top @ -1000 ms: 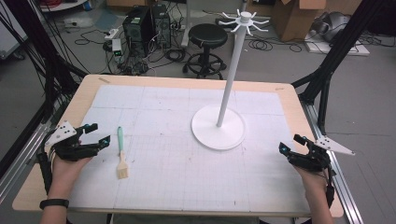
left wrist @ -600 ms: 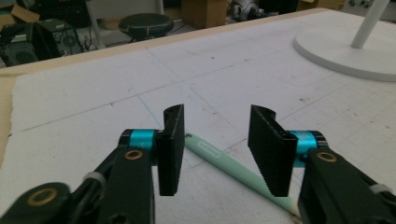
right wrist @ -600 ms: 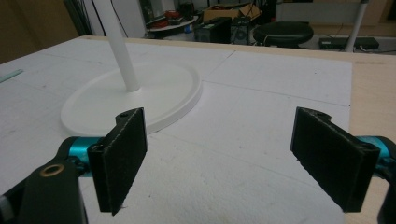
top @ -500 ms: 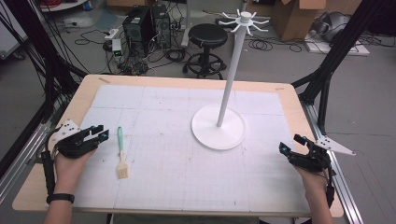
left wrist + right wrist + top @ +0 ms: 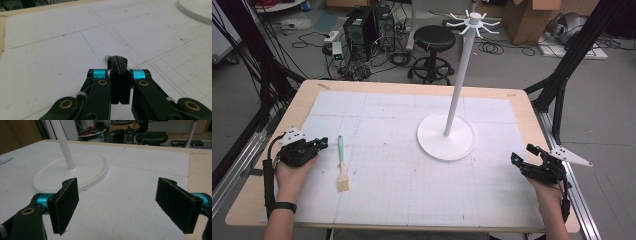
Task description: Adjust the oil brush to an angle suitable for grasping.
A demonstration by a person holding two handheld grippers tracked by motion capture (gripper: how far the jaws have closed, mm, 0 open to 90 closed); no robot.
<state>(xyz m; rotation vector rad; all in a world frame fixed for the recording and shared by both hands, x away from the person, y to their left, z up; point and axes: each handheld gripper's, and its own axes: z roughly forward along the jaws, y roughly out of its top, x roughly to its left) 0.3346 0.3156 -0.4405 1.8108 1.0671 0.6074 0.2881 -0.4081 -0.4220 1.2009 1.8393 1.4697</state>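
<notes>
While the left gripper (image 5: 314, 145) rests at the table's left edge, its jaws have just been closing and now meet with nothing between them — the brush (image 5: 342, 165) lies just beside, handle tip past the jaws. Right gripper (image 5: 527, 157) stands wide open, empty, near the white stand (image 5: 447, 145). Judged step: approach before pickup. Next move needs the jaws reopened, then set astride the handle.
</notes>
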